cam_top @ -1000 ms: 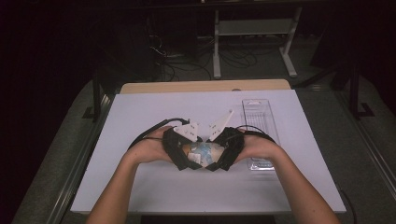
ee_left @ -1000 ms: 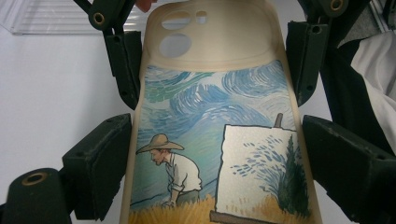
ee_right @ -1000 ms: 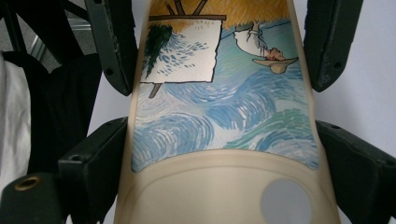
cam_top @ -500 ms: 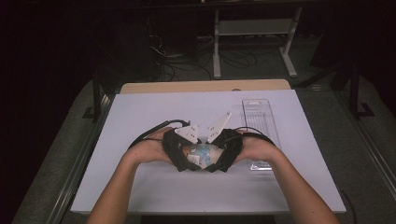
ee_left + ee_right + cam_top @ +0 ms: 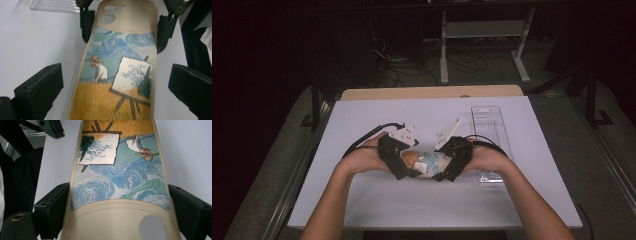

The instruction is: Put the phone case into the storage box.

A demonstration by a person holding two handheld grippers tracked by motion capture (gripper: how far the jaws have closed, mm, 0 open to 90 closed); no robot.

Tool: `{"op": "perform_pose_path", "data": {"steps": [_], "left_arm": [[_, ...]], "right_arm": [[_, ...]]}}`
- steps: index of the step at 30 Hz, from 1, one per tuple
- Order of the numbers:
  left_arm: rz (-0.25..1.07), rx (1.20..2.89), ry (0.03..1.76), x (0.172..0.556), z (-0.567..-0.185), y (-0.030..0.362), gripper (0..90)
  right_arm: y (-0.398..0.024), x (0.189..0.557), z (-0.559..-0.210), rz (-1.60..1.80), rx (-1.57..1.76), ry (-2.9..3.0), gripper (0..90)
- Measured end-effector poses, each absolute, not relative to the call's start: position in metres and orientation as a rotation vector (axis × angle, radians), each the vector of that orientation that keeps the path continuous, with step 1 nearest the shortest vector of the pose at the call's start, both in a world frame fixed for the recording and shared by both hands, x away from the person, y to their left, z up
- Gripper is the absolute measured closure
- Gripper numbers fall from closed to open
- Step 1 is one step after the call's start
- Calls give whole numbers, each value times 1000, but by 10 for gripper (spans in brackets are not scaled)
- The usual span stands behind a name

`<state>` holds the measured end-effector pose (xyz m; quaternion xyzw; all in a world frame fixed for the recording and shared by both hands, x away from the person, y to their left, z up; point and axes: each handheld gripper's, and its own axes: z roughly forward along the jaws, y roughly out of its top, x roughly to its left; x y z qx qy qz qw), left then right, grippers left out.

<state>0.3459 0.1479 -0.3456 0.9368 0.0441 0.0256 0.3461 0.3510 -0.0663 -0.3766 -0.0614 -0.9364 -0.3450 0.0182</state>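
The left tool (image 5: pixel 404 167) has just been opening its jaws, which now stand wide on either side of the phone case (image 5: pixel 117 72) without touching it, the case's near end lying between them. The right tool (image 5: pixel 447 165) is clamped on the case's other end, its jaws pressing both long edges by the camera cut-out. The case, printed with a painter at an easel, sits between the two tools near the middle of the white bench (image 5: pixel 362 120), with a clear plastic tray (image 5: pixel 489 125) just to the right.
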Motion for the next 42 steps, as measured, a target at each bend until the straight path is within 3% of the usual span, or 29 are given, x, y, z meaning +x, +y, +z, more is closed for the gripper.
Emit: {"op": "perform_pose_path", "data": {"steps": [25, 42], "left_arm": [[188, 2362, 390, 346, -351, 192, 0], [253, 2268, 645, 334, -385, 210, 0]], "right_arm": [[-85, 368, -376, -1076, -417, -2971, 104], [-95, 377, -375, -1099, -588, -2972, 103]]}}
